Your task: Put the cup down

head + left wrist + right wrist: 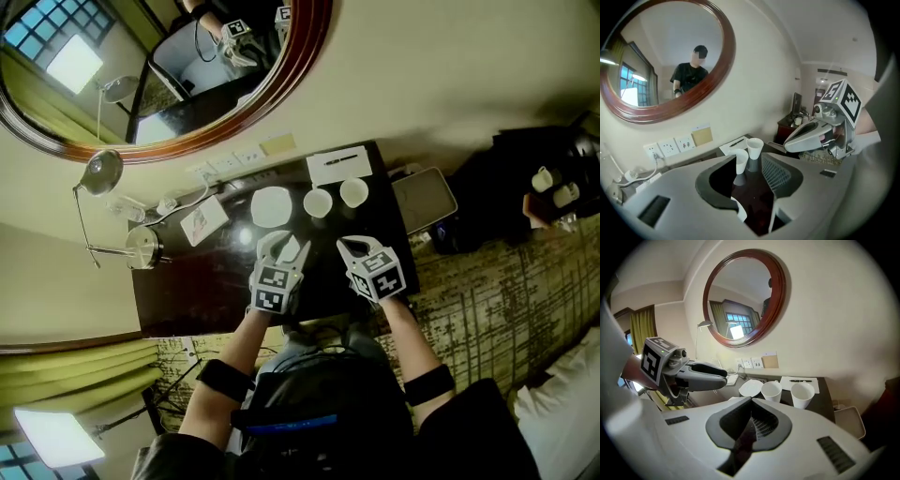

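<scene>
Cups, white and tapered, head view: we log one white tapered cup (318, 202) and a second cup (353, 192) upright, side by side on the dark glossy tabletop (216, 277), beside a white round plate (271, 206), beyond the left gripper (286, 246) and right gripper (352, 248). Left gripper view: jaws narrowly parted, nothing between. Right gripper view: jaws together, empty.

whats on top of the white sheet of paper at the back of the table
A dark pen lies across the paper. Anything beneath the sheet is covered and cannot be seen.
</scene>
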